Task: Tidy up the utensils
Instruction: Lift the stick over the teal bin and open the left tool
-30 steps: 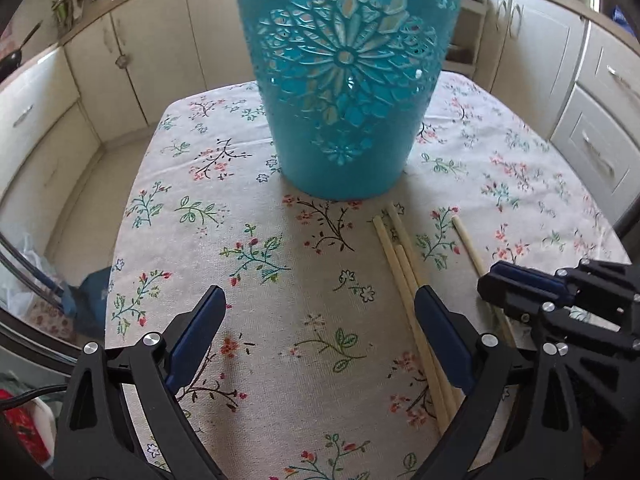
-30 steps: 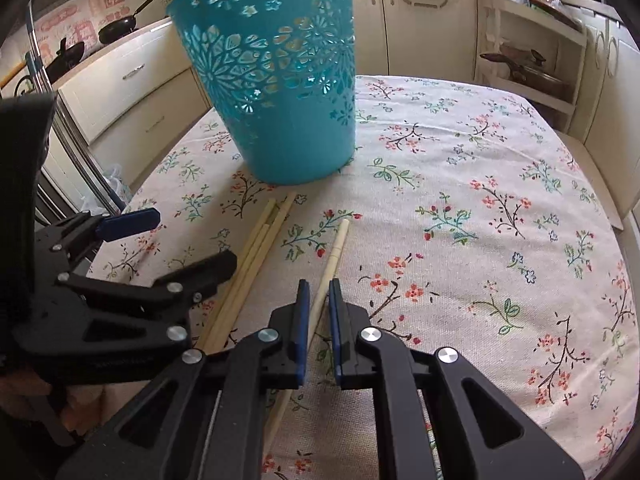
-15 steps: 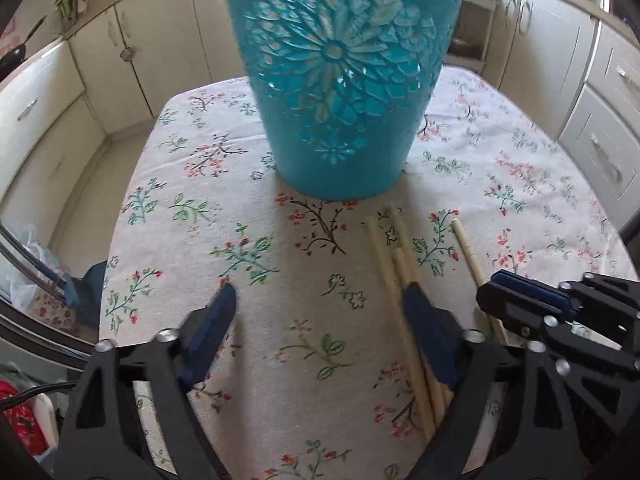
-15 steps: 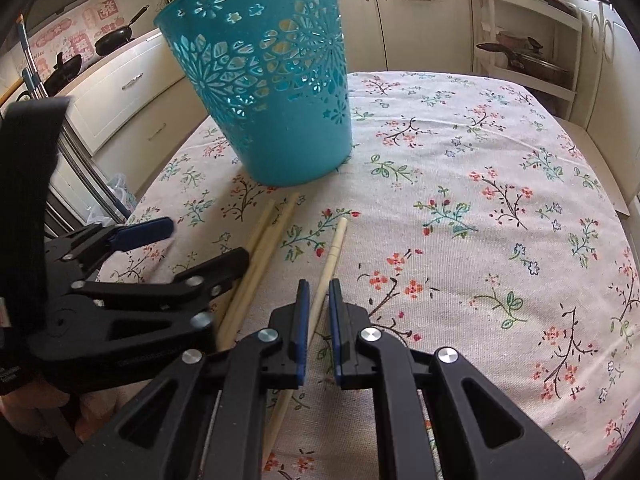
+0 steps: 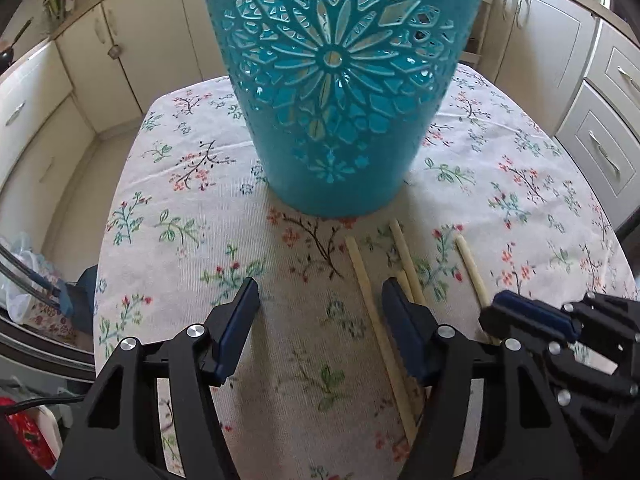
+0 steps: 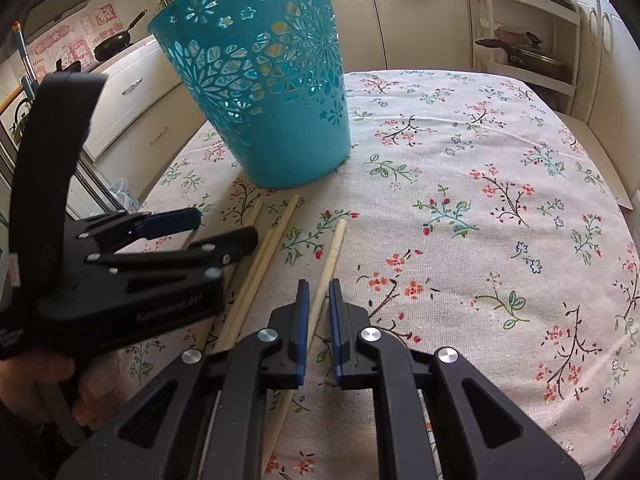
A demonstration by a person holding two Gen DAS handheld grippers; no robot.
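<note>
A teal cut-out basket (image 5: 332, 80) (image 6: 264, 92) stands upright on the flowered tablecloth. Several pale wooden chopsticks lie on the cloth in front of it. My left gripper (image 5: 320, 312) hangs over them with its jaws closing. One chopstick (image 5: 362, 276) lies between the jaws, close to the right finger, and the pads do not press it. Two more chopsticks (image 5: 406, 256) run under that finger. My right gripper (image 6: 318, 304) is shut on a single chopstick (image 6: 338, 240) that lies apart to the right, its far tip pointing at the basket.
The table (image 6: 480, 200) stretches right and back. Cream kitchen cabinets (image 5: 100, 60) ring the room. An open shelf with pans (image 6: 520, 52) stands at the back right. A plastic bag (image 5: 24, 272) lies on the floor left. A hand (image 6: 36, 376) holds the left gripper.
The left jaws have narrowed around one chopstick, and the basket fills more of the left wrist view. The right gripper has stayed shut on its chopstick.
</note>
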